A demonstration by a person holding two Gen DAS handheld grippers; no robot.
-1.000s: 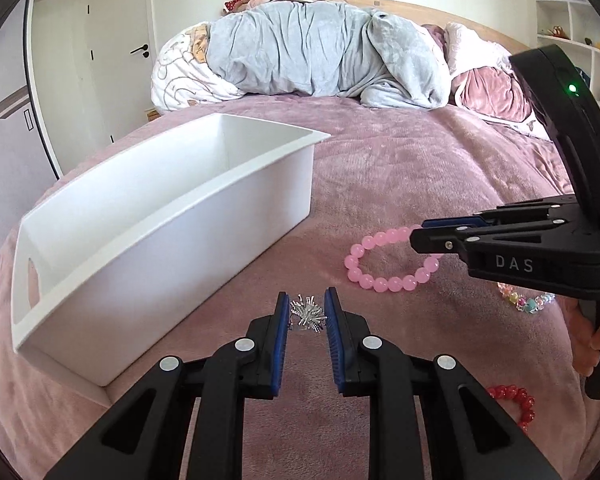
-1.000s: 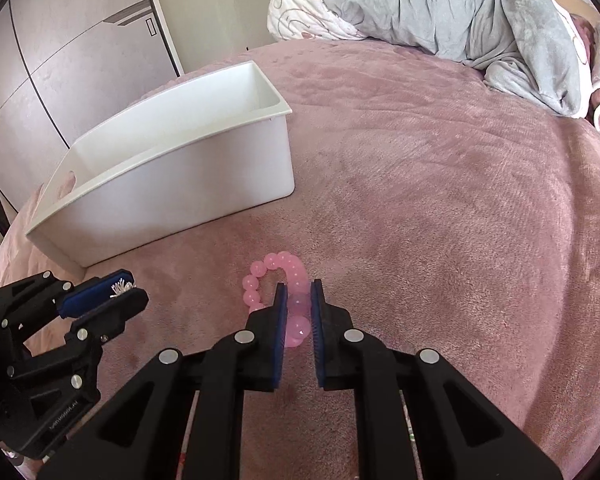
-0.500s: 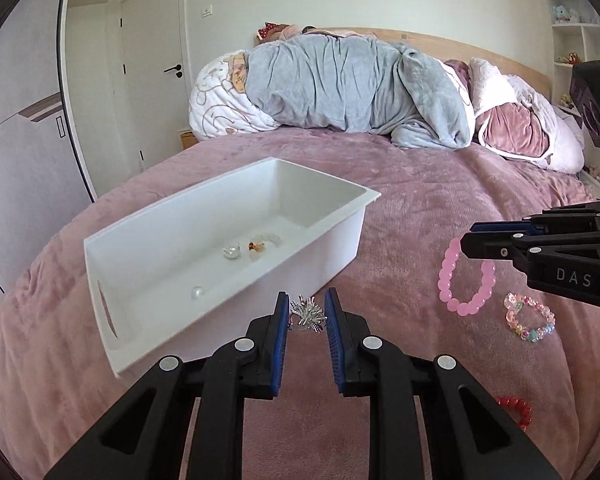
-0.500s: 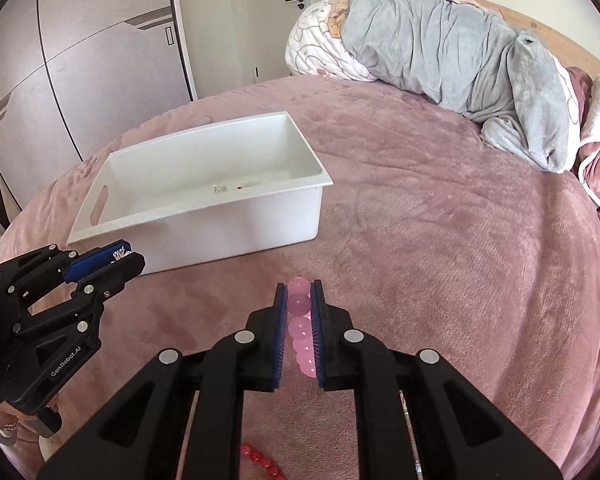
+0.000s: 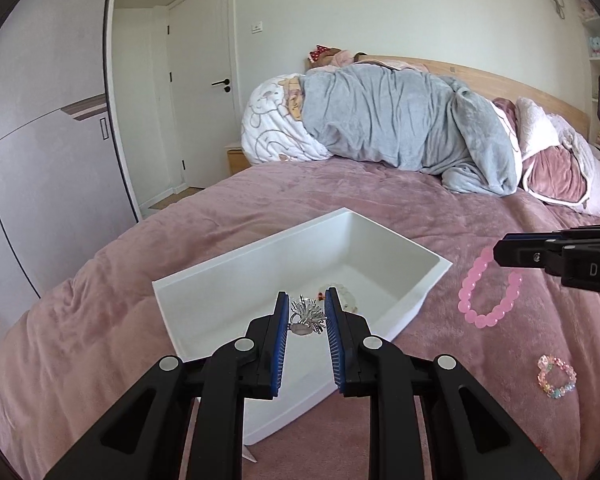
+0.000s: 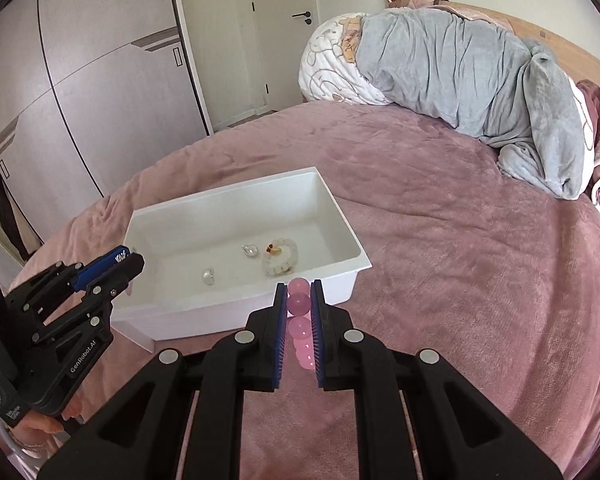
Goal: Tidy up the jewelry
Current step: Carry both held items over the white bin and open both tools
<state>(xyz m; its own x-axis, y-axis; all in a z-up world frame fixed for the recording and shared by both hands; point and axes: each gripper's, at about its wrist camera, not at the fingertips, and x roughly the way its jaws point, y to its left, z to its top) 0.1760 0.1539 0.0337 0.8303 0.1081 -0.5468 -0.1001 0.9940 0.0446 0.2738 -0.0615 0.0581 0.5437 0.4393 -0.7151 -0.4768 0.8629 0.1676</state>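
My left gripper (image 5: 307,316) is shut on a spiky silver brooch (image 5: 307,315) and holds it above the near end of a white box (image 5: 404,240). My right gripper (image 6: 299,305) is shut on a pink bead bracelet (image 6: 300,304), which hangs in the air to the right of the box, as the left wrist view (image 5: 485,308) shows. The box (image 6: 342,208) holds a pale bead bracelet (image 6: 282,256) and two small silver pieces (image 6: 209,276). A pastel bead bracelet (image 5: 556,376) lies on the bed.
The box stands on a pink bedspread (image 6: 460,240). A rolled grey duvet (image 5: 400,120) and pillows lie at the head of the bed. A wardrobe (image 6: 80,80) and a door (image 5: 204,100) stand to the left.
Both grippers have risen from the bedspread with their pieces. The left one has moved over the box's near end; the right one carries the pink bracelet toward the box.
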